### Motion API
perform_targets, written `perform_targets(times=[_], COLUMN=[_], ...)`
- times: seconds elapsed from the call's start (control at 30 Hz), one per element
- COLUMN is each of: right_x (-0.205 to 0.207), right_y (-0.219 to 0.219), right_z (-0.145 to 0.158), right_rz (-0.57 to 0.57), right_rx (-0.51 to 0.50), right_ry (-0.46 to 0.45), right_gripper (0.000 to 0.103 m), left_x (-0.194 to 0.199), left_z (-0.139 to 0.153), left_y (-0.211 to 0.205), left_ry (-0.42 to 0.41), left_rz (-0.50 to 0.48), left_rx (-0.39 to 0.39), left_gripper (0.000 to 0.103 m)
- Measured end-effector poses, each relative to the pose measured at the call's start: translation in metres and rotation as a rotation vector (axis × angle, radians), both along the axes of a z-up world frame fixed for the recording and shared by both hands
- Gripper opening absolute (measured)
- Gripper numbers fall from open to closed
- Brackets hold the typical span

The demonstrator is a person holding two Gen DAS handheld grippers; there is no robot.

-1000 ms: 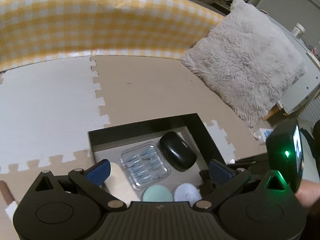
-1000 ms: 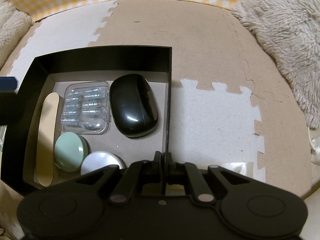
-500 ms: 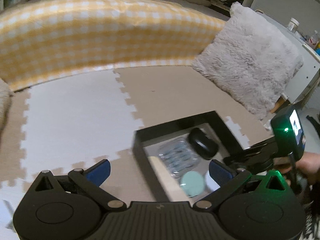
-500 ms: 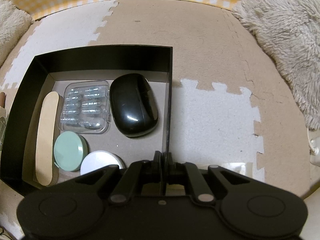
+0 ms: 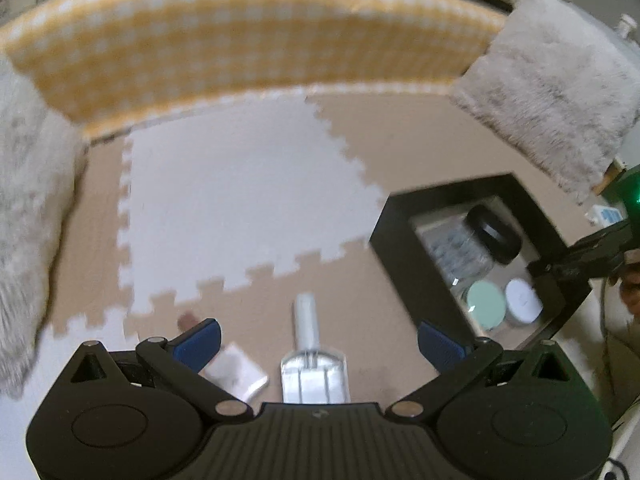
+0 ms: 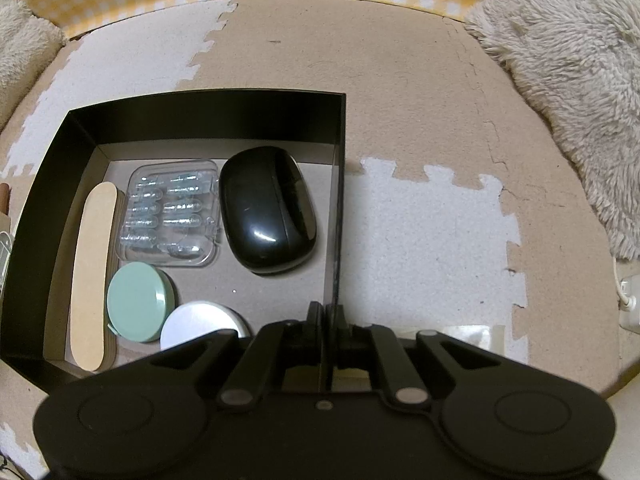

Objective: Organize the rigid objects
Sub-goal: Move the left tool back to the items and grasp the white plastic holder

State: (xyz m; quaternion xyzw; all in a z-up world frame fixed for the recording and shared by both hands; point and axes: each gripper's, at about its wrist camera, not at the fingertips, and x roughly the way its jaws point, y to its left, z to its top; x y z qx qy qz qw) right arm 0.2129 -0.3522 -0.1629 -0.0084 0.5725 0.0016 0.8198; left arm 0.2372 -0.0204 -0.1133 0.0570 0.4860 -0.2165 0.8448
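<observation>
A black open box (image 6: 208, 108) sits on the foam mat; it also shows in the left wrist view (image 5: 404, 248). It holds a black case (image 6: 266, 210), a clear capsule tray (image 6: 170, 214), a wooden stick (image 6: 90, 268), a green round tin (image 6: 134, 300) and a white round tin (image 6: 198, 326). My right gripper (image 6: 330, 312) is shut on the box's right wall. My left gripper (image 5: 318, 338) is open and empty above a clear glass bottle (image 5: 310, 364) lying on the mat left of the box. A small white packet (image 5: 236, 372) lies by the left finger.
A yellow checked cushion (image 5: 248, 36) runs along the back. Fluffy grey pillows lie at the right (image 5: 560, 92) and the left (image 5: 24, 200). The mat (image 5: 240, 192) has white and tan interlocking tiles. A white cable plug (image 6: 628, 300) lies at the right edge.
My left gripper has swung left, away from over the box, and now hovers over the clear bottle on the mat. My right gripper and the box have stayed put.
</observation>
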Motion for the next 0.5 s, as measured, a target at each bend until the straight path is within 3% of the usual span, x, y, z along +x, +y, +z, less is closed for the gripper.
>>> perform_targets(times=[0.27, 0.4, 0.5], right_x=[0.000, 0.000, 0.000], right_y=[0.002, 0.002, 0.002], right_z=[-0.001, -0.001, -0.001], right_rz=[0.000, 0.000, 0.000], right_rx=[-0.002, -0.002, -0.003], right_ry=[0.000, 0.000, 0.001], right_gripper=[0.007, 0.007, 0.007], left_x=[0.000, 0.002, 0.004], left_z=[-0.042, -0.055, -0.060], left_y=[0.008, 0.007, 0.005], left_ry=[0.262, 0.300, 0.278], left_rz=[0.024, 0.026, 0.050], left_rx=[-0.015, -0.012, 0.000], left_gripper=[0.103, 0.091, 0.087])
